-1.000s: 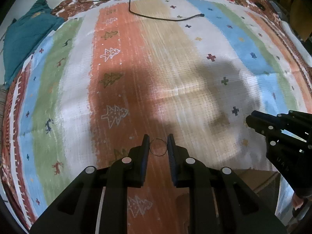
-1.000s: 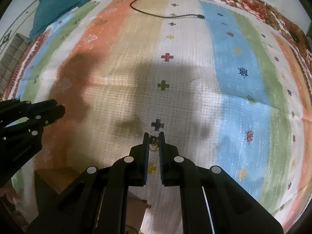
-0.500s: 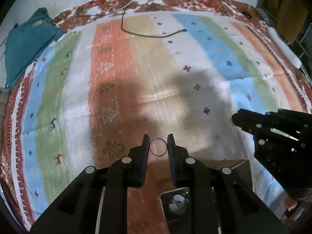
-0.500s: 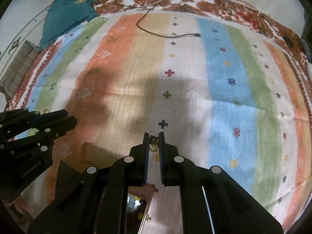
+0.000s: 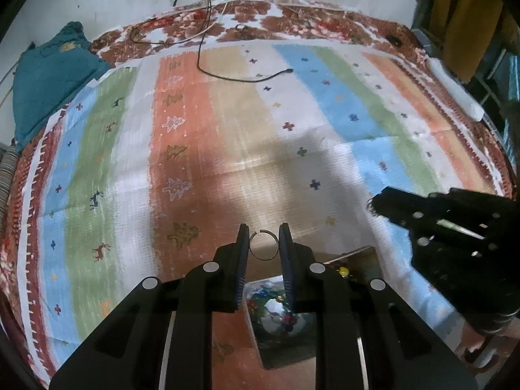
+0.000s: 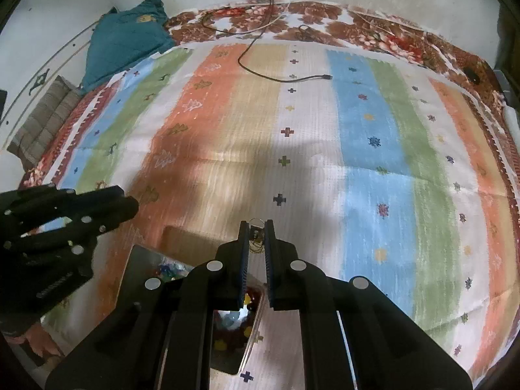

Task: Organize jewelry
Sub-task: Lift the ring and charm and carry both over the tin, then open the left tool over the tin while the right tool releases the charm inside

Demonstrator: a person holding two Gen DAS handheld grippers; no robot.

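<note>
Above the striped woven mat [image 5: 227,149], both grippers have risen: left gripper [image 5: 264,243] narrowly clamps a thin wire ring [image 5: 264,244]; right gripper [image 6: 256,237] pinches shut a small gold earring [image 6: 256,235]. Open jewelry box [image 5: 276,318] now below; drop-off likely next.

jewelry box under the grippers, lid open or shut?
Open. The jewelry box shows a raised mirrored lid reflecting coloured pieces, below the left gripper holding a thin ring.

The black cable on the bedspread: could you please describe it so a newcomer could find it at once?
Start from the striped bedspread and look to its far end, near the wall. The black cable comes down from the wall and curls across the orange and tan stripes, ending in a loose plug on the white stripe; nothing else there is thin and dark.
</note>
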